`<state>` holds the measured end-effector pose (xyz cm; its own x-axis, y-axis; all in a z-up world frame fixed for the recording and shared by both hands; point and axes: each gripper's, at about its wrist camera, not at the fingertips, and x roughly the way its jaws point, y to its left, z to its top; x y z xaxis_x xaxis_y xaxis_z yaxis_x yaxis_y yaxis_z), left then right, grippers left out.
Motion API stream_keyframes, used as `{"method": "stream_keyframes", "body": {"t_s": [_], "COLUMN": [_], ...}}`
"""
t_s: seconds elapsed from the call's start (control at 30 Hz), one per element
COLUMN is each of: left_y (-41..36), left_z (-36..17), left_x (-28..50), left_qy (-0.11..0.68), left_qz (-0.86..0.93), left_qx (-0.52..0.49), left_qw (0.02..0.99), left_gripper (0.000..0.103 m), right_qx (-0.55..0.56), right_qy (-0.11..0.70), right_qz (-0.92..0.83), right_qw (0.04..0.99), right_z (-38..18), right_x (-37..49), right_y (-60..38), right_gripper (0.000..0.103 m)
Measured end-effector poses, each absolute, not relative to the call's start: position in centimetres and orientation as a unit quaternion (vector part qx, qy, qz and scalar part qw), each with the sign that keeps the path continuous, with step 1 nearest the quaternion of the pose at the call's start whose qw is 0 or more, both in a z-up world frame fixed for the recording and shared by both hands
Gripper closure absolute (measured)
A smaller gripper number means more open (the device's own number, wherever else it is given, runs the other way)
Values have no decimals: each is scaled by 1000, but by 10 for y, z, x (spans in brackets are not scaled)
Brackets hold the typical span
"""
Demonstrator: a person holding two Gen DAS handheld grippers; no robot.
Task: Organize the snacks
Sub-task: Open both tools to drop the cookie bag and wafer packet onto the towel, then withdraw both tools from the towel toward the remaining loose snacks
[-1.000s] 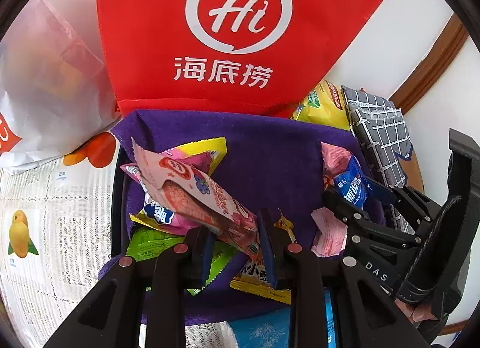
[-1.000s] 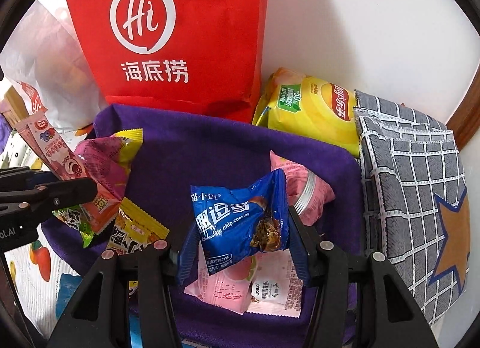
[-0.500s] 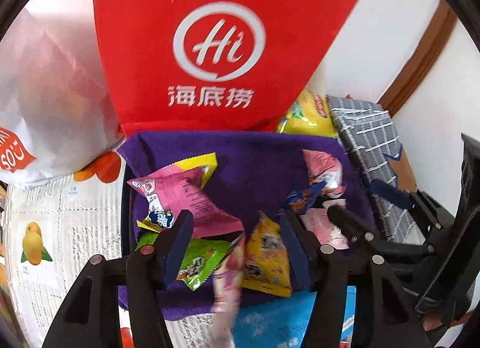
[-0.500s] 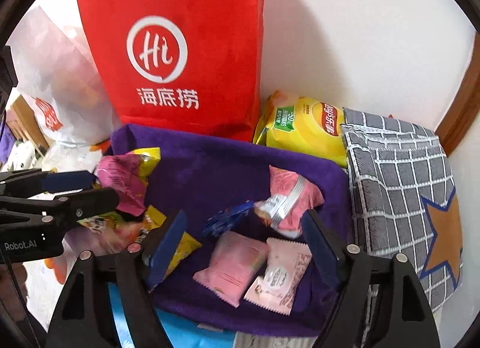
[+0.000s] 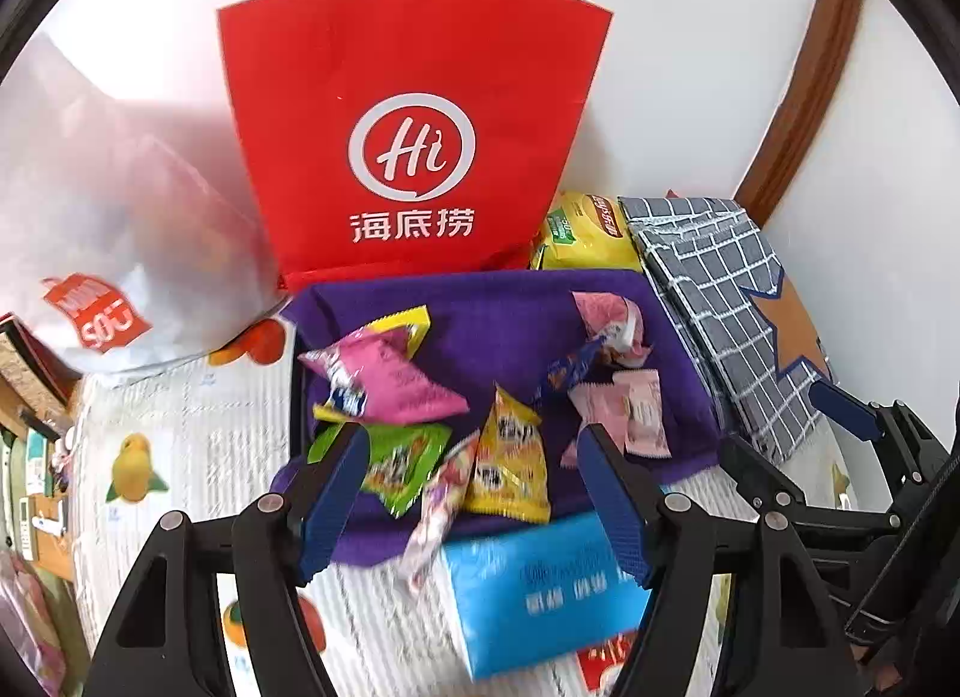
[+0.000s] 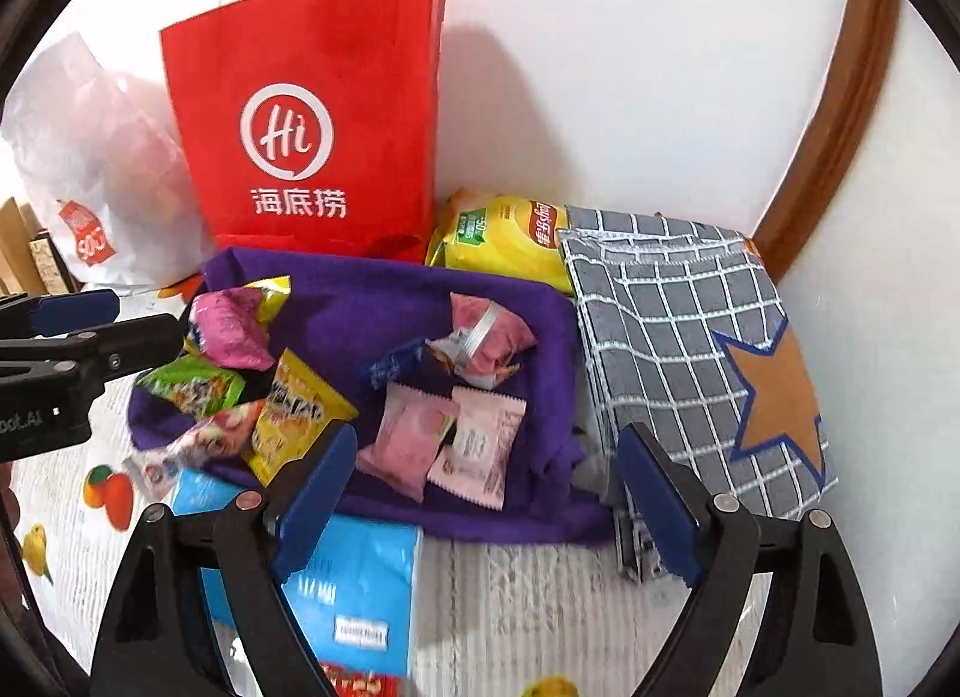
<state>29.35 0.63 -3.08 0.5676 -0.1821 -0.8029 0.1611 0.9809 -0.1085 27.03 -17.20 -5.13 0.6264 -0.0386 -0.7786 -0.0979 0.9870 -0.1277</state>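
While both tools' jaws have just been opening, left tool and right tool hang empty above snack packets in purple tray at desk's rear edge.

A red paper bag with a white logo stands behind a purple cloth tray of pink, yellow, green and dark blue snack packets. Beside it: a yellow chip bag, a grey white-checked pouch with a tan star, and a light blue box.
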Motion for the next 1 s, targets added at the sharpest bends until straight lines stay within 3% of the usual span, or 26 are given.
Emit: {"method": "stream_keyframes", "body": {"t_s": [0.57,1.0], "left_y": [33,55], "left_z": [-31,-45], "left_x": [196,166], "left_qy": [433,444], "left_qz": [-59,-41], "left_qx": [-27,-54], "left_qw": [899,893], "left_gripper": [33,33], "right_qx": [-78,-61], "right_qy": [405,414], "right_qz": [45,36], "right_qw": [910,908], "right_z": [-56,-78], "right_x": [184,153], "right_y": [-172,-182], "right_gripper": [15,17]}}
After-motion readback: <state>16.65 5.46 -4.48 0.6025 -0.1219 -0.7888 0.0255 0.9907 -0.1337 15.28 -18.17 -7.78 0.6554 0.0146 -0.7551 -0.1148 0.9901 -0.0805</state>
